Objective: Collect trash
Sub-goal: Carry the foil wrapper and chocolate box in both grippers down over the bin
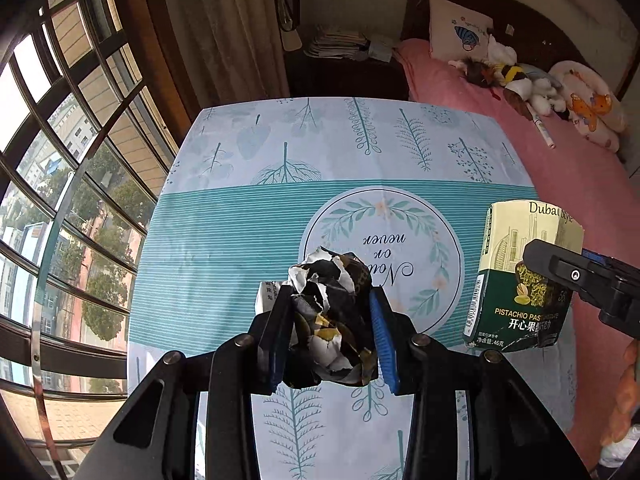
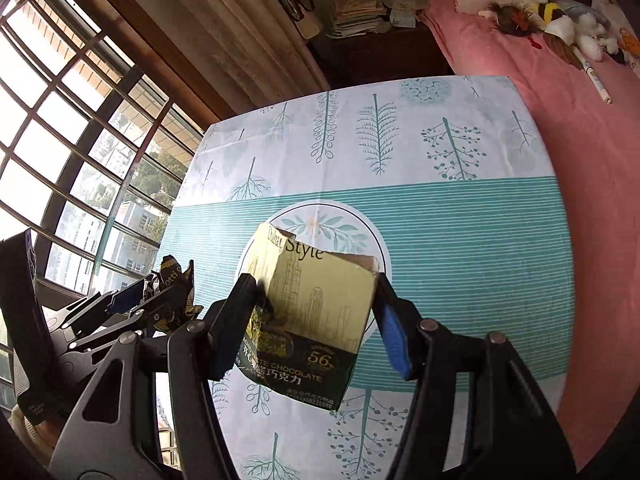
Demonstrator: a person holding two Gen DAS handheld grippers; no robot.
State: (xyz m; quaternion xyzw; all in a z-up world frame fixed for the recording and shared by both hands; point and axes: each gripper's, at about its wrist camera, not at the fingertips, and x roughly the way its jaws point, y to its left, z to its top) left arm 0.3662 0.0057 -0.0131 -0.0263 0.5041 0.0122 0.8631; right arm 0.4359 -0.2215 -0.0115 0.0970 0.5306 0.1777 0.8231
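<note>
The crumpled wrapper [image 1: 334, 316], a black, white and gold wad of torn paper, sits squeezed between the two pads of the left gripper [image 1: 334, 340], held up in the air above the table [image 1: 224, 240]. The jaws stand partway closed, tight against the wad on both sides. A white scrap with print [image 1: 267, 296] pokes out just behind the left finger; I cannot tell whether it belongs to the wad or is a loose piece caught alongside.

Off to the right, the torn chocolate box [image 2: 312, 312], cream on top and dark green below, hangs in the right gripper [image 2: 316, 320], also clear of the tabletop. That claw is fairly wide, its pads on the box's two side edges, and the left finger has dented the card inward where it bites. The box is open and ragged along its top edge.

Below both, the table wears a teal and white leaf-print cloth and looks bare of any other litter from here. A pink bed [image 1: 568, 184] with stuffed toys [image 1: 532, 84] runs along its right side, and a barred window [image 1: 72, 160] is on the left.

What worries me: the box is hollow and already buckling, so it could fold flat and slide out of the pads, most likely onto the bed or the floor. The wad is loosely packed, so shreds or that white scrap may shake free on the way to a bin. No bin shows in either view.
</note>
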